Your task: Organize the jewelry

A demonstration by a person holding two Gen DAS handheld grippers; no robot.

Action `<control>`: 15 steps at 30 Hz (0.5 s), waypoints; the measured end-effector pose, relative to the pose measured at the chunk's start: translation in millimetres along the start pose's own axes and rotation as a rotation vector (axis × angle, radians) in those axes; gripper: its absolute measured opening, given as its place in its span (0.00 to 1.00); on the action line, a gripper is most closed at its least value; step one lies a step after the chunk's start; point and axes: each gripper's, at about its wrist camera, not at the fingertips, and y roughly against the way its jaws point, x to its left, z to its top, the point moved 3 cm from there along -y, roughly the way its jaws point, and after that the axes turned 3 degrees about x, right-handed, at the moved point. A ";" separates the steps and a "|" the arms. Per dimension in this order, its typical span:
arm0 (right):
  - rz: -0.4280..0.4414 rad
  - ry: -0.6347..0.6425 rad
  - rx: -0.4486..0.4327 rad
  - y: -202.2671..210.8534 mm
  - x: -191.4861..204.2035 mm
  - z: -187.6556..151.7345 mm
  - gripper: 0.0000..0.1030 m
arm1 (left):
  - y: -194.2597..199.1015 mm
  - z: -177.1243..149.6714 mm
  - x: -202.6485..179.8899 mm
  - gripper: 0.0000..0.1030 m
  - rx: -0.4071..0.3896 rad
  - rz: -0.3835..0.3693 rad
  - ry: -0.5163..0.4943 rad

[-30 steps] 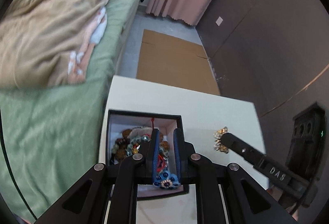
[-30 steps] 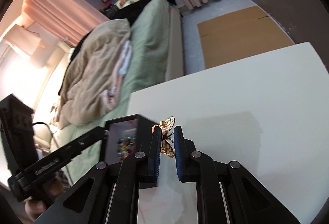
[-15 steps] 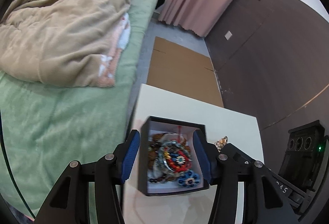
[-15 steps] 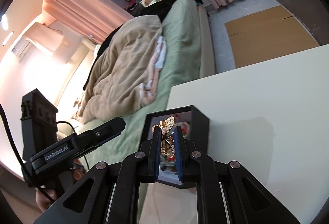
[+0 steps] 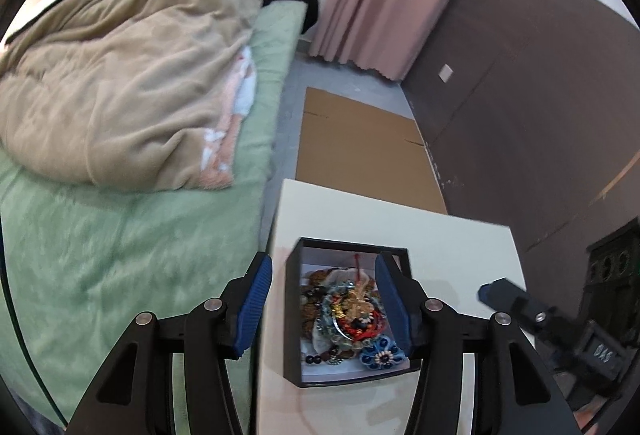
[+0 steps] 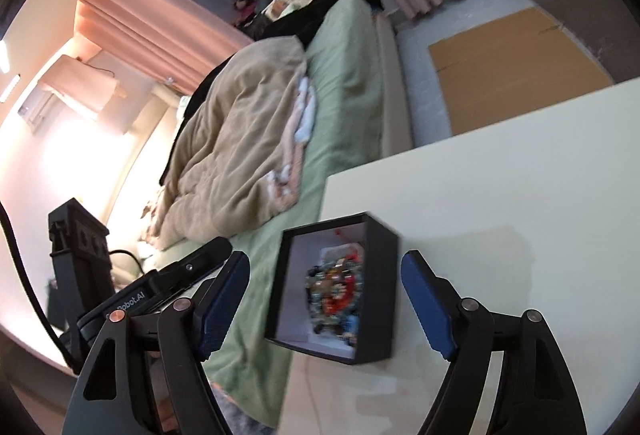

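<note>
A black jewelry box [image 5: 294,315] with a white lining stands on the white table [image 5: 452,247] near its left edge. It holds a pile of beaded jewelry [image 5: 348,315], with a gold piece on top and a blue flower piece [image 5: 380,355] at the front. My left gripper [image 5: 324,305] is open and empty above the box, its jaws straddling it. In the right wrist view the box [image 6: 380,275] and its jewelry [image 6: 336,287] lie between the wide-open jaws of my right gripper [image 6: 326,303], which is empty. The right gripper's finger [image 5: 516,305] shows at the left view's right side.
A bed with a green sheet [image 5: 120,255] and a beige blanket [image 5: 120,95] runs along the table's left edge. Flattened cardboard [image 5: 360,143] lies on the floor beyond the table. A dark wall [image 5: 540,95] stands to the right.
My left gripper opened and let the blue flower piece go into the box. My right gripper carried the gold butterfly piece over the box, opened and released it.
</note>
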 end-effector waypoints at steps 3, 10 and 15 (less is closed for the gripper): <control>-0.016 0.006 -0.015 17.3 -4.5 -1.3 0.76 | -1.8 -5.1 -15.7 0.53 0.003 0.010 -0.059; -0.105 0.035 -0.047 51.7 -14.3 -4.8 0.87 | 0.6 -15.5 -40.1 0.53 -0.025 0.072 -0.147; -0.213 0.024 -0.059 73.6 -26.6 -9.1 0.88 | 6.0 -23.2 -53.3 0.59 -0.041 0.049 -0.147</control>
